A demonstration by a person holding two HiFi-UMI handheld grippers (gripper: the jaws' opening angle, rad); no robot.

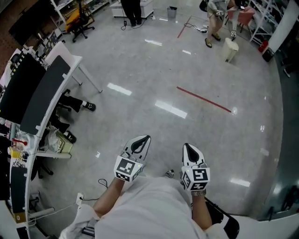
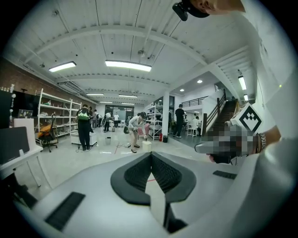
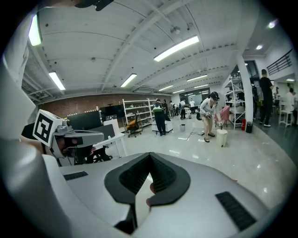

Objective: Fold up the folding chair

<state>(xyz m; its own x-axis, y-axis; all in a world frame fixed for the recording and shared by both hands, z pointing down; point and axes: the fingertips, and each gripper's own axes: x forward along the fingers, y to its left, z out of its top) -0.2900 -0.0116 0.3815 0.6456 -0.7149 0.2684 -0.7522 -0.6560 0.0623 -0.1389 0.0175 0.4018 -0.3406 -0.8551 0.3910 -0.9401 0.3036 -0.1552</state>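
Left gripper: the left gripper (image 1: 141, 141) has its jaws closed tip to tip, with nothing between the ribbed pads. It is held low, close in front of the person's white shirt (image 1: 149, 210).
Right gripper: the right gripper (image 1: 188, 148) is closed in the same way and holds nothing. It sits beside the left one with a gap between them.
Aim: both grippers point out across the open floor (image 1: 154, 70) and touch nothing. Each one shows at the edge of the other's gripper view.
Marker cubes: one cube (image 1: 127, 168) rides on the left gripper near the wrist, and the other (image 1: 196, 177) on the right.
Chair: a pink chair (image 1: 245, 16) stands at the far right edge of the floor, well apart from both grippers. It is beside a stooping person (image 1: 216, 23). It is too small to tell whether it is the folding kind or whether it stands open.
Near that chair: a pale upright container (image 1: 230, 49) stands on the floor just in front of the stooping person.
Floor marks: a red tape line (image 1: 203, 99) runs slantwise across the middle of the floor, between the grippers and the far chair.
Left edge: a white desk (image 1: 70, 60) carries dark flat panels (image 1: 44, 93). Shoes and dark trouser legs (image 1: 74, 103) reach out from under it.
Far left corner: a black office chair (image 1: 81, 25) stands by some shelving.
Far edge: a person in dark clothes (image 1: 131, 11) stands there, with a small bin (image 1: 172, 11) to the right.
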